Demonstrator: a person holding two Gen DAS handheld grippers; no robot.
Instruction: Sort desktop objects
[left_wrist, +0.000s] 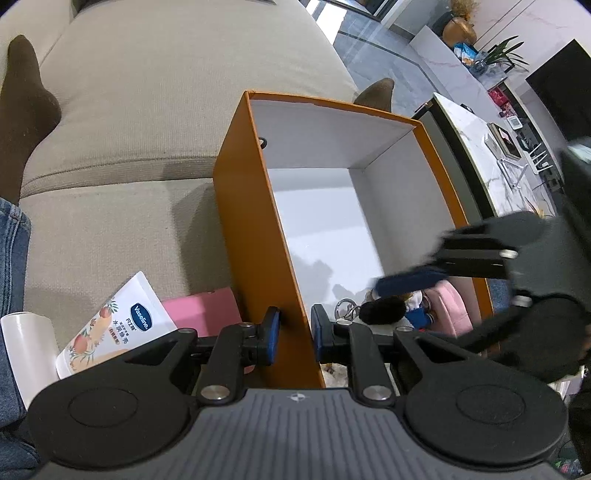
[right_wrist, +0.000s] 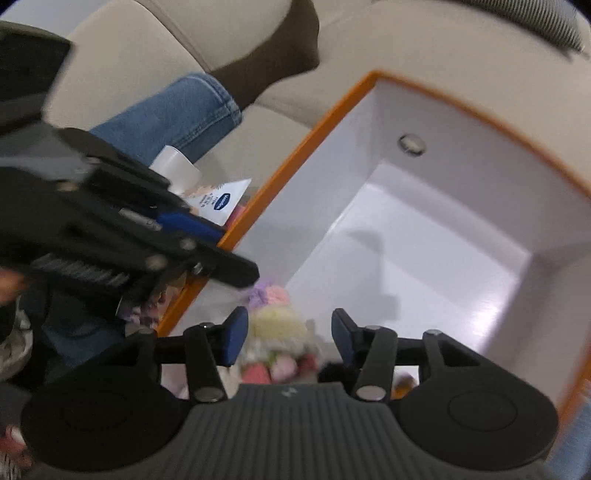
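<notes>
An orange box (left_wrist: 243, 229) with a white inside stands on a beige sofa; it also shows in the right wrist view (right_wrist: 295, 155). My left gripper (left_wrist: 293, 334) straddles the box's near left wall, one pad on each side, with a small gap showing. My right gripper (right_wrist: 288, 338) is open over the box's near end, above small plush toys (right_wrist: 277, 332). These toys, a pink one (left_wrist: 450, 306) and a black pom-pom keyring (left_wrist: 380, 310), lie inside the box. A Vaseline tube (left_wrist: 110, 328) and a pink item (left_wrist: 203, 306) lie outside, left of the box.
A white cylinder (left_wrist: 26, 343) lies beside the tube. A person's jeans leg (right_wrist: 177, 114) and brown socks (left_wrist: 22, 110) rest on the sofa (left_wrist: 166, 110). A marble table (left_wrist: 491, 158) with small items stands to the right of the box.
</notes>
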